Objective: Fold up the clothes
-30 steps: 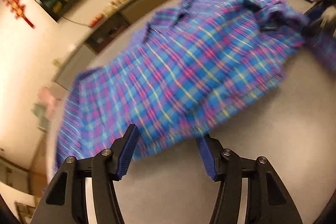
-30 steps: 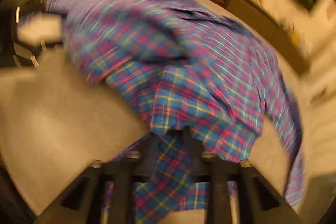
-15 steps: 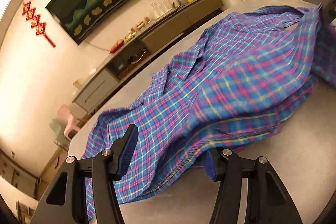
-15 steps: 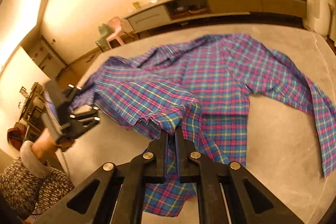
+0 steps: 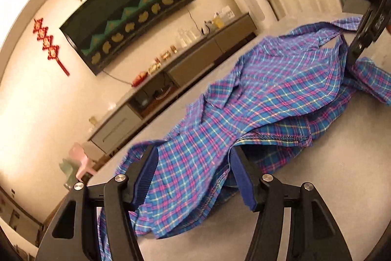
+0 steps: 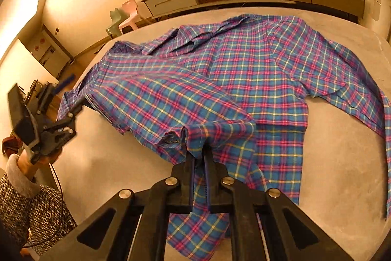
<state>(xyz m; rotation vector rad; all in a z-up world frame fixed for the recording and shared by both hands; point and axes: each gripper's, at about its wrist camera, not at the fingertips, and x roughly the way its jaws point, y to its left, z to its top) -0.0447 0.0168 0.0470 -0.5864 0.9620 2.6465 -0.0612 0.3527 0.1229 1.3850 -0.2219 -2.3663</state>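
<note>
Clamped tight, the right gripper [image 6: 198, 151] held a bunched fold of the plaid shirt [image 6: 244, 70] near its hem, lifting that edge off the grey table [image 6: 342, 163]. The left gripper [image 5: 193, 165] stood with its jaws about half apart and opening; shirt cloth lay between its blue pads [image 5: 146, 170], but neither pad seemed to press on it, so I judged it was letting go, not gripping.

The shirt lay spread across the table, collar toward the far side, one sleeve trailing off to the right in the right wrist view, and the near left panel raised in a ridge.

The step in hand looked like the first fold: one side of the shirt being brought over the body. The next move likely called for the right hand to carry its held edge across and lay it flat, while the left hand took a fresh hold or moved clear.

Only the right wrist view showed the shirt's full outline, the loose sleeve, and the person's patterned cuff [image 6: 29, 197] behind the left gripper. Only the left wrist view showed cloth lying between the left pads, with the stitched hem [image 5: 268, 138] curling beside them.
</note>
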